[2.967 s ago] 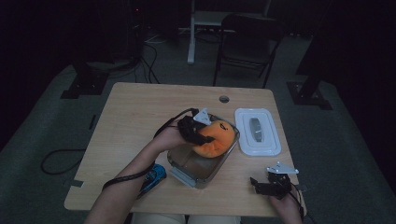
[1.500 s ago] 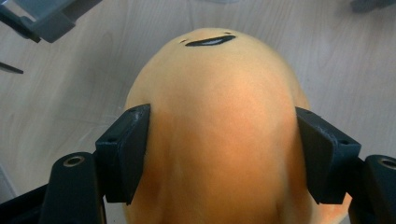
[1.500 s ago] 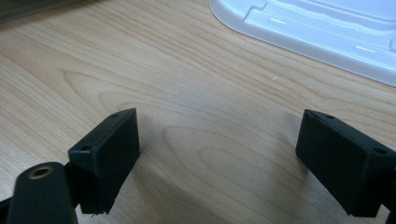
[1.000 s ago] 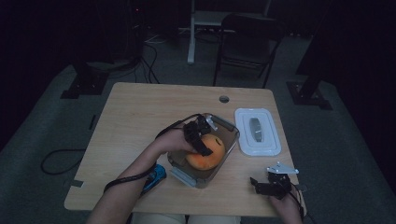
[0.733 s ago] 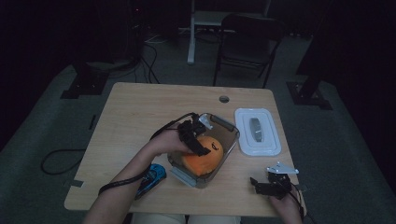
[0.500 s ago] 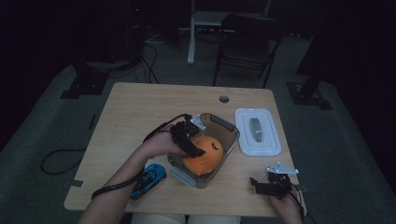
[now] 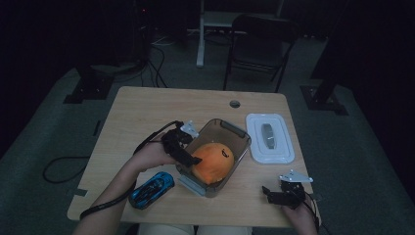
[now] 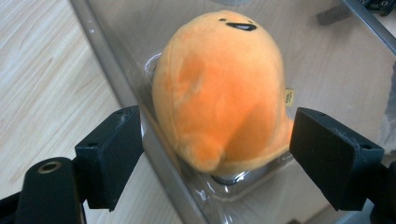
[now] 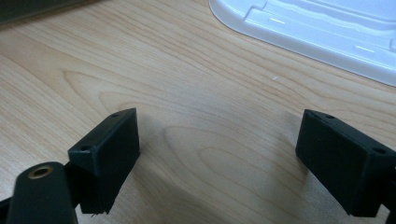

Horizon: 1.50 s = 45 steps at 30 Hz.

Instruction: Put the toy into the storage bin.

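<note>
Plush toy [image 8: 219, 88], orange, lies in our clear container [image 7: 235, 131] mid-desk; left gripper [image 8: 215, 158] released, its fingers straddling the container's wall; right gripper [image 9: 219, 158] spread idle near the front right corner; next, we judge, fitting the white lid [image 7: 270, 138].

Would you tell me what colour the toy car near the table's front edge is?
The toy car is blue with dark windows, seen best in the high view.
</note>
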Motion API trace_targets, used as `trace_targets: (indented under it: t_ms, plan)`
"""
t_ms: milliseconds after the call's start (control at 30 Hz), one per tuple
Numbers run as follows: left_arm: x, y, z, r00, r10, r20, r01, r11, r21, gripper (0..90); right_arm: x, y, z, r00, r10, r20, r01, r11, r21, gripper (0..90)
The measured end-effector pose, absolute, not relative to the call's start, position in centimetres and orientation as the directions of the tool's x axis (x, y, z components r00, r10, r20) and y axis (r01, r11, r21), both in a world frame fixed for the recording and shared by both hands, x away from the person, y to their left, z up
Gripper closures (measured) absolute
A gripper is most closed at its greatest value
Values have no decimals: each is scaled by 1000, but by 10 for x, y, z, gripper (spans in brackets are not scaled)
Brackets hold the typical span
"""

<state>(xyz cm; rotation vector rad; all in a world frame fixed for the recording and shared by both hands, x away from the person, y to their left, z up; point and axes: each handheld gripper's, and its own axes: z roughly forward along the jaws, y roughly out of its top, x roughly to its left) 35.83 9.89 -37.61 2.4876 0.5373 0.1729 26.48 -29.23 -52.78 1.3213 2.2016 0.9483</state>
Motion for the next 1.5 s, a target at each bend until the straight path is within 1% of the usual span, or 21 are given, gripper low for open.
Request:
trace_targets:
  t_ms: [200, 300, 700, 1000, 1200, 1300, 1333, 1500]
  plan:
    - [353, 117, -373, 899, 438, 20, 347, -737, 580, 181, 265, -292, -528, -472, 882, 4, 609, 323, 725, 128]
    - [351, 126, -374, 889, 458, 13, 363, -722, 590, 181, 265, -292, -528, -470, 883, 5, 610, 321, 725, 128]
    - [336, 159, -382, 860, 509, 18, 406, -706, 580, 181, 265, -292, -528, -469, 883, 4, 610, 320, 725, 127]
    - [324, 176, -390, 854, 521, 4, 419, -692, 587, 181, 265, -292, -528, -469, 883, 2, 608, 321, 726, 127]
    - [313, 187, -405, 842, 539, -10, 443, -682, 582, 181, 265, -292, -528, -468, 884, 4, 610, 320, 725, 127]
    - [309, 192, -416, 819, 574, -18, 487, -677, 551, 174, 265, -292, -528, -467, 884, 5, 611, 319, 724, 127]
    - [307, 193, -421, 818, 575, -27, 496, -680, 540, 149, 265, -292, -528, -467, 884, 4, 611, 319, 724, 127]
    - [299, 198, -443, 810, 585, -28, 518, -693, 501, 148, 265, -291, -528, -465, 885, 5, 612, 318, 724, 126]
